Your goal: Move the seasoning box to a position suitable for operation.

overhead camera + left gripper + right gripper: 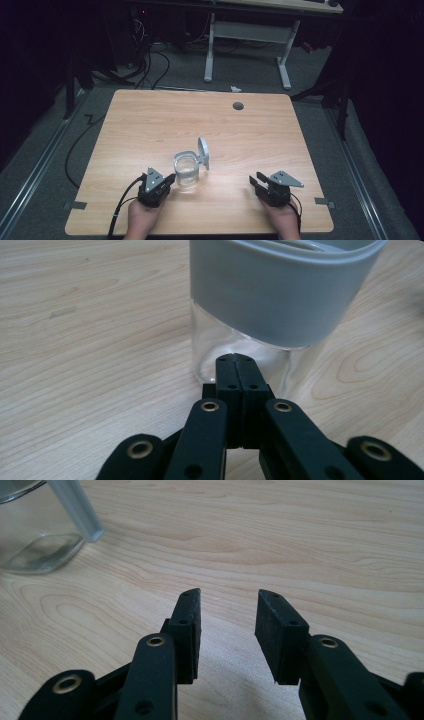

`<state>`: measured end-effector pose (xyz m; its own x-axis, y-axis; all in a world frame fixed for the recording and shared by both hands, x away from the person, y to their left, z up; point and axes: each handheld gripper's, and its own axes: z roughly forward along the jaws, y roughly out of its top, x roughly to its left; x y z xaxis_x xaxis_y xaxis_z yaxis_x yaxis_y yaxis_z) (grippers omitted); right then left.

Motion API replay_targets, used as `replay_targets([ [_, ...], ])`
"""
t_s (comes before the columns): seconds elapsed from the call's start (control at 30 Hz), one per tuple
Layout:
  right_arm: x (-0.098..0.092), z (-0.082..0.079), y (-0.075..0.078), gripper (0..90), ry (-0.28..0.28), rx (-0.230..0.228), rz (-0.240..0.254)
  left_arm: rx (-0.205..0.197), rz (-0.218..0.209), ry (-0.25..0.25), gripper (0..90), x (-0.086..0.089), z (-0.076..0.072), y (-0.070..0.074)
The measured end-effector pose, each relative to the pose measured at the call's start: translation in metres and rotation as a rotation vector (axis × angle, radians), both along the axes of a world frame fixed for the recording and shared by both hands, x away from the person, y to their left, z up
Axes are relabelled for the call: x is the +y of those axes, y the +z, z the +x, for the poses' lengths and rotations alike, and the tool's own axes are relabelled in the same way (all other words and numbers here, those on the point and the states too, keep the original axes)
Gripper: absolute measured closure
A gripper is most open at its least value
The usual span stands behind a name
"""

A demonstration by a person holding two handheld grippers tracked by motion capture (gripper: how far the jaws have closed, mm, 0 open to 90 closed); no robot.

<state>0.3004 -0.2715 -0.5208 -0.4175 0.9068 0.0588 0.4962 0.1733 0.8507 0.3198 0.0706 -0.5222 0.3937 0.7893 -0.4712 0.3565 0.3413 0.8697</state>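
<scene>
A clear glass jar with a grey band around its top stands near the table's front middle. Its grey lid is flipped open and stands up at the jar's far right side. My left gripper sits just left of the jar, its jaws pressed together with nothing between them, tips close to the glass wall. My right gripper rests well to the right of the jar, open, with bare table between its pads. The jar's base lies at that view's upper left.
The wooden table has a round cable hole near its far edge. Tape marks sit at both front corners. A white-legged desk stands beyond, with cables on the grey floor.
</scene>
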Motion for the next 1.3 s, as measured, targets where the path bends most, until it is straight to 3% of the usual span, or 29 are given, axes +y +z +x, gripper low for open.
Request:
replay_targets([
  [0.47, -0.001, 0.001, -0.001, 63.5, -0.002, 0.008, -0.001, -0.001, -0.012, -0.095, 90.0, -0.031, -0.011, 0.003],
  [0.63, -0.002, 0.001, 0.000, 64.0, -0.002, 0.005, 0.001, -0.002, 0.004, -0.072, 90.0, -0.022, -0.009, 0.001],
  [0.8, -0.001, 0.000, 0.001, 65.3, 0.007, 0.003, -0.002, -0.003, 0.007, -0.004, 90.0, -0.002, 0.009, 0.002],
  [0.97, 0.000, 0.000, 0.000, 66.6, 0.014, 0.012, 0.001, -0.005, -0.007, 0.033, 90.0, 0.002, 0.034, 0.004],
  [1.13, 0.001, 0.001, -0.001, 67.8, 0.022, 0.022, 0.008, -0.005, -0.021, 0.040, 90.0, -0.004, 0.057, 0.007],
  [1.3, -0.001, 0.001, -0.001, 68.6, 0.028, 0.022, 0.007, -0.006, -0.023, 0.020, 90.0, -0.011, 0.062, 0.009],
])
